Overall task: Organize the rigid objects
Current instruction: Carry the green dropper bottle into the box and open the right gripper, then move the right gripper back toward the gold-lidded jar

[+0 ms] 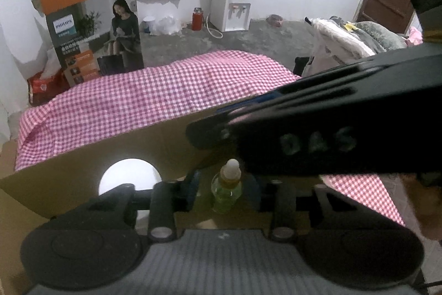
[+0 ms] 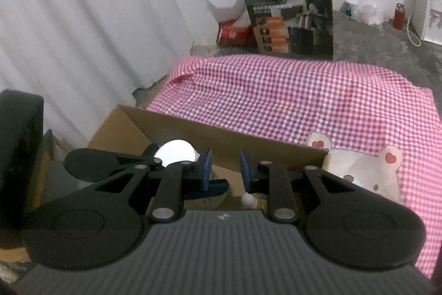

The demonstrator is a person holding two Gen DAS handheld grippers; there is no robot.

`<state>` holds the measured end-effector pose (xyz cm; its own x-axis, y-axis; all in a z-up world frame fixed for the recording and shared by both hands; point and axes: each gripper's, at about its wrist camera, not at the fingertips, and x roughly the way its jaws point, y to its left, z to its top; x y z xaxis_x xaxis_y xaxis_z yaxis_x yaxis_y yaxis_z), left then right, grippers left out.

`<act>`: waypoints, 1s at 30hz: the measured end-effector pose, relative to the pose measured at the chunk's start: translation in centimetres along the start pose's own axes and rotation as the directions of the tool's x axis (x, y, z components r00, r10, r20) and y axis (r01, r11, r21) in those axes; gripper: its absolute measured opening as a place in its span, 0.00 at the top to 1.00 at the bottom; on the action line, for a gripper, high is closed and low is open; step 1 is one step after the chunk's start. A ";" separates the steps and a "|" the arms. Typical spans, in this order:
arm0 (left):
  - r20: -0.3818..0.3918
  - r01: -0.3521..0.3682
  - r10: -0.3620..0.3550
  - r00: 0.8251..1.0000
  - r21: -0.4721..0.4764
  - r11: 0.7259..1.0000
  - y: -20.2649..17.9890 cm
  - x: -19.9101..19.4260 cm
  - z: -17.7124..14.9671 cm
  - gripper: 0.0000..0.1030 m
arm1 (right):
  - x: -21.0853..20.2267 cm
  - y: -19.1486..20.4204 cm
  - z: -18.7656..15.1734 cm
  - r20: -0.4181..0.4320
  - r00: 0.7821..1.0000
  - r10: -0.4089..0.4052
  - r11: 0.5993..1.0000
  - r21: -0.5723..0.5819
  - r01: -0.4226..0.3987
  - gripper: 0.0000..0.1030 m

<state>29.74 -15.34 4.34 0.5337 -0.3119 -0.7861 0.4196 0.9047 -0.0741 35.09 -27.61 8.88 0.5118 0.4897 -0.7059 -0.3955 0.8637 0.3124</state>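
Note:
A small green bottle (image 1: 226, 191) with a white cap stands upright inside a cardboard box (image 1: 83, 170). It sits between the fingers of my left gripper (image 1: 226, 181). The left blue pad (image 1: 193, 184) stands a little clear of the bottle; the right finger is hidden under my right gripper (image 1: 204, 132), which crosses just above. In the right wrist view my right gripper (image 2: 225, 170) hangs over the box (image 2: 248, 145) with a narrow gap between its blue pads and nothing in it. The bottle's cap (image 2: 250, 201) shows below. A white round object (image 2: 176, 151) also lies in the box.
A pink checked cloth (image 2: 290, 101) covers the table behind the box. A beige bear-shaped item (image 2: 364, 173) lies on it to the right of the box. A tall printed carton (image 1: 96, 18) and a water dispenser (image 1: 234, 7) stand on the floor beyond. White curtains (image 2: 83, 18) hang at the left.

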 end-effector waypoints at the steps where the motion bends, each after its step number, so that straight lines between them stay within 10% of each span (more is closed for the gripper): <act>1: 0.005 -0.003 0.003 1.000 0.003 1.000 -0.1 -0.4 -0.1 0.57 | -0.6 0.0 -0.1 0.012 1.000 0.000 1.000 0.005 0.000 0.79; 7: 0.041 0.007 -0.007 0.999 0.013 1.000 -0.9 -3.6 -0.6 0.44 | -5.2 0.5 -1.5 0.108 0.994 -0.009 0.999 0.046 0.004 0.73; 18: 0.132 0.090 -0.090 0.987 0.005 0.996 -0.6 -11.9 -6.3 0.15 | -14.5 2.8 -8.8 0.296 0.953 -0.069 0.987 0.157 0.023 0.28; 30: 0.235 -0.023 0.058 0.970 -0.148 0.989 3.0 -19.7 -15.5 0.07 | -18.7 12.4 -17.7 0.370 0.921 -0.120 0.992 0.085 0.095 0.01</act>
<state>9.13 -1.98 10.08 0.7145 -0.3184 -0.6230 0.2941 0.9446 -0.1454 7.07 -28.16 14.73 0.8011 0.3918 -0.4525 -0.2792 0.9133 0.2966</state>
